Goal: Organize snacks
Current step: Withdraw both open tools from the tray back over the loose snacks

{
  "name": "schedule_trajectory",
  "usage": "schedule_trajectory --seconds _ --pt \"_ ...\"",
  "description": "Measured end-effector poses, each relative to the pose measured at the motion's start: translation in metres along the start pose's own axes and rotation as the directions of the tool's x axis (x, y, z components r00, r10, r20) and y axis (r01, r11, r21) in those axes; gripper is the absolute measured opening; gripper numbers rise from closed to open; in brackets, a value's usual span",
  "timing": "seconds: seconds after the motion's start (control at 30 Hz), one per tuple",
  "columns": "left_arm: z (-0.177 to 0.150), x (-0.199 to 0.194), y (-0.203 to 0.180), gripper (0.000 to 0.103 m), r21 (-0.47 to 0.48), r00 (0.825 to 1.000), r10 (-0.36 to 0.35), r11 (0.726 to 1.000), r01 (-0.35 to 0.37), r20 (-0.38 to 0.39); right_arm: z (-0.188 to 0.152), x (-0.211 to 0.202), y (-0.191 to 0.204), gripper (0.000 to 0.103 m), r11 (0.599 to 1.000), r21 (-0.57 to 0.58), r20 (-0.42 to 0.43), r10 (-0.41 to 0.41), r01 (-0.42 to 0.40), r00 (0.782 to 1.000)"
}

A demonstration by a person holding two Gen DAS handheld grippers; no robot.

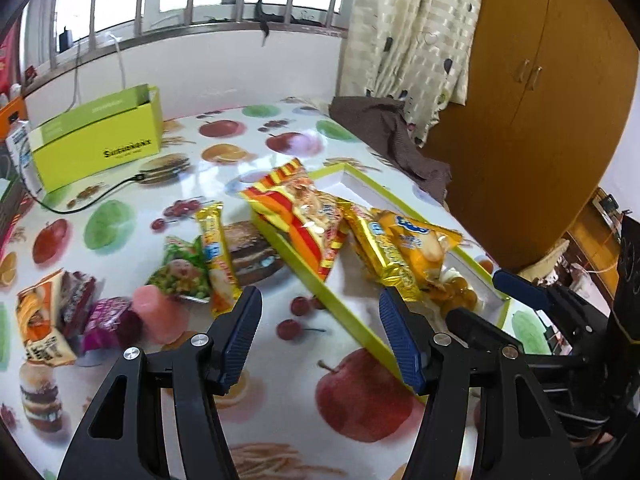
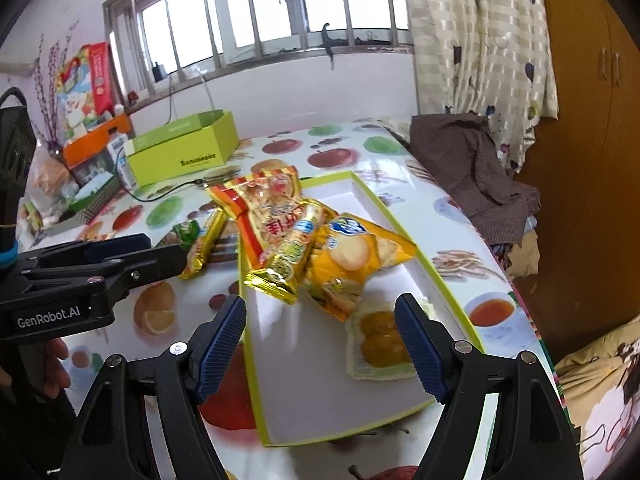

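Note:
A white tray with a green rim (image 1: 352, 320) (image 2: 312, 380) lies on the fruit-print table. In it are a red-and-yellow striped bag (image 1: 296, 212) (image 2: 264, 204), a gold bar (image 1: 384, 252) (image 2: 292, 256), an orange biscuit packet (image 1: 420, 244) (image 2: 352, 256) and a clear pack of yellow cakes (image 2: 380, 340). Left of the tray lie another gold bar (image 1: 218, 256), a green pea packet (image 1: 180, 272), a pink jelly cup (image 1: 158, 312), a purple packet (image 1: 108, 320) and an orange packet (image 1: 36, 320). My left gripper (image 1: 320, 320) (image 2: 160, 250) hovers open and empty over the tray's left rim. My right gripper (image 2: 322, 332) (image 1: 476, 296) is open and empty above the tray's near end.
A lime-green open box (image 1: 100, 140) (image 2: 184, 152) stands at the back left, with a black cable (image 1: 92, 200) running past it. A brown cloth (image 1: 384, 132) (image 2: 472, 164) drapes over the table's far right edge. A wooden wardrobe (image 1: 540, 100) stands to the right.

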State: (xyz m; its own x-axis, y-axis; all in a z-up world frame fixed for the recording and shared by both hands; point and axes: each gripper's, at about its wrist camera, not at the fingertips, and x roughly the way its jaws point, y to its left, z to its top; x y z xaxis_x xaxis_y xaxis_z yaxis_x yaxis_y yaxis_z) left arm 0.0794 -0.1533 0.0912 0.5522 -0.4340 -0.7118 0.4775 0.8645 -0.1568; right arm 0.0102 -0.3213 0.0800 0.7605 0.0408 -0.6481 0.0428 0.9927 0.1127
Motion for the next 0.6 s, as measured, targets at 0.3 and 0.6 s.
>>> schedule_trajectory --seconds 0.3,0.6 --pt "-0.009 -0.016 0.029 0.062 -0.055 0.999 0.04 0.998 -0.038 0.024 0.007 0.007 0.029 0.077 0.998 -0.049 -0.001 0.035 -0.035 0.999" --pt "-0.026 -0.034 0.081 0.062 -0.162 0.99 0.138 0.978 -0.13 0.039 0.014 0.025 0.062 0.077 0.99 -0.109 -0.021 0.084 -0.086 0.996"
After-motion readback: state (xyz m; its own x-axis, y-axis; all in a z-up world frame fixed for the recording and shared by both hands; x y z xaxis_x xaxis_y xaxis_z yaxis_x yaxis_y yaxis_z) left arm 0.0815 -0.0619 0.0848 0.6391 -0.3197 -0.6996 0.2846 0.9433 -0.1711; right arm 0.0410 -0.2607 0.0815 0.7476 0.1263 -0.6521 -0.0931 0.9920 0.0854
